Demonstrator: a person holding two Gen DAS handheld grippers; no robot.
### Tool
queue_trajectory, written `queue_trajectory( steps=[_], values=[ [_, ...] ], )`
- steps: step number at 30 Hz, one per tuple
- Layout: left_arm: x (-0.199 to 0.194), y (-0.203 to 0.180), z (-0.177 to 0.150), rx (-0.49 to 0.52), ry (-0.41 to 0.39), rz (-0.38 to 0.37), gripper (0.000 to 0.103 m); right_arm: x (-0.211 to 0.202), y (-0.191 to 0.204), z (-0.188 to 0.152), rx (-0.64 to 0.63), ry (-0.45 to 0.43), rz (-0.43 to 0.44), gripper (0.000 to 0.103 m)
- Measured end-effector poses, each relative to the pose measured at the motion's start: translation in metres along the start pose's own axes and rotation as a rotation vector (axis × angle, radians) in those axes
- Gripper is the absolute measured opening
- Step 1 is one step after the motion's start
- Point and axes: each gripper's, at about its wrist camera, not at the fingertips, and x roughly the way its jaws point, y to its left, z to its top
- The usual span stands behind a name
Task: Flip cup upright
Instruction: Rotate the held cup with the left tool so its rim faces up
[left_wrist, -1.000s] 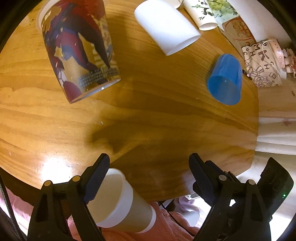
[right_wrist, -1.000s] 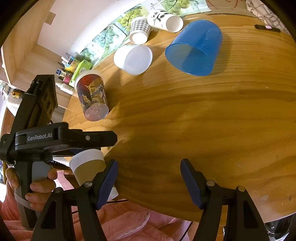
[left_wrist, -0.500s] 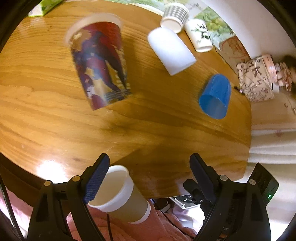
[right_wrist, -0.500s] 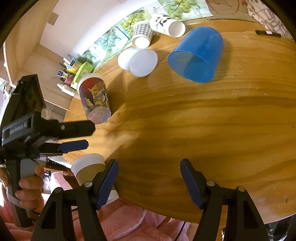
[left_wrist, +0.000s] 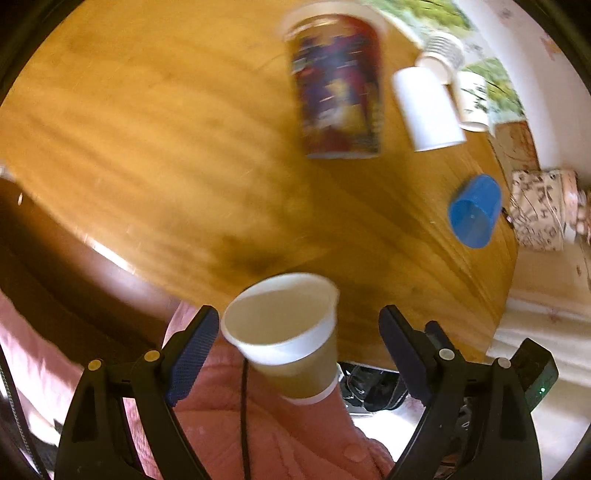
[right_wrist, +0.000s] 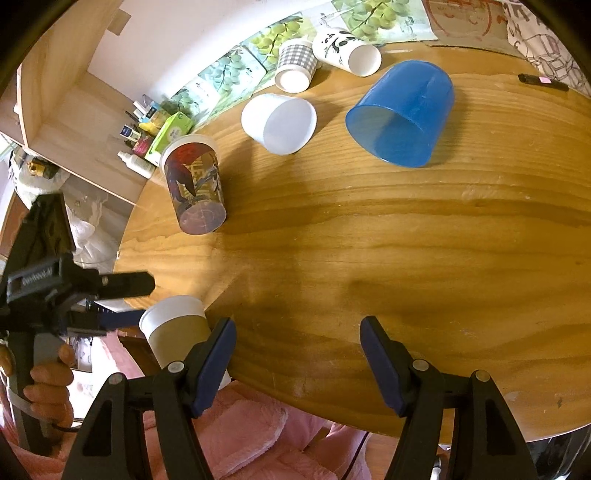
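Observation:
A brown paper cup with a white rim (left_wrist: 291, 332) stands upright below the table's near edge, on pink cloth; it also shows in the right wrist view (right_wrist: 177, 332). My left gripper (left_wrist: 299, 339) is open, its fingers either side of the cup and apart from it. My right gripper (right_wrist: 295, 350) is open and empty over the table's near edge. A blue cup (right_wrist: 402, 114), a white cup (right_wrist: 280, 122) and a colourful printed cup (right_wrist: 195, 188) lie on their sides on the round wooden table (right_wrist: 369, 240).
A checked cup (right_wrist: 295, 66) and a panda-print cup (right_wrist: 347, 51) lie at the far edge by grape-pattern cards. A patterned cloth box (left_wrist: 543, 206) sits at the right. Small bottles and a green box (right_wrist: 170, 133) stand beyond the left edge.
My left gripper has swung left and back, so the brown cup now sits between its fingers instead of by the left finger. The view is motion-blurred. The right gripper has barely moved.

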Motion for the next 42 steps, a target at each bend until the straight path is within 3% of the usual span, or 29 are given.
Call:
queue_trajectory(
  steps=[4,8,12,14,19,28,42],
  values=[
    [0.015,0.019,-0.007,-0.088,0.081,-0.023,0.092,0.001,0.002,0.002,-0.008,0.006,0.000,0.070],
    [0.036,0.031,-0.011,-0.153,0.183,-0.121,0.091,0.007,0.006,0.002,-0.017,0.026,0.004,0.070],
    [0.041,0.026,-0.013,-0.160,0.196,-0.159,0.087,0.013,0.011,0.000,-0.029,0.050,-0.003,0.070],
    [0.041,0.028,-0.012,-0.160,0.197,-0.173,0.077,0.014,0.013,0.000,-0.035,0.052,-0.009,0.070],
    [0.047,0.030,-0.010,-0.161,0.229,-0.209,0.076,0.012,0.011,-0.001,-0.035,0.048,-0.013,0.070],
    [0.040,0.019,-0.008,-0.065,0.201,-0.227,0.076,0.014,0.014,-0.001,-0.045,0.056,-0.017,0.070],
    [0.010,-0.032,-0.016,0.230,0.037,-0.244,0.076,-0.001,0.011,-0.018,-0.012,0.009,-0.058,0.070]
  ],
)
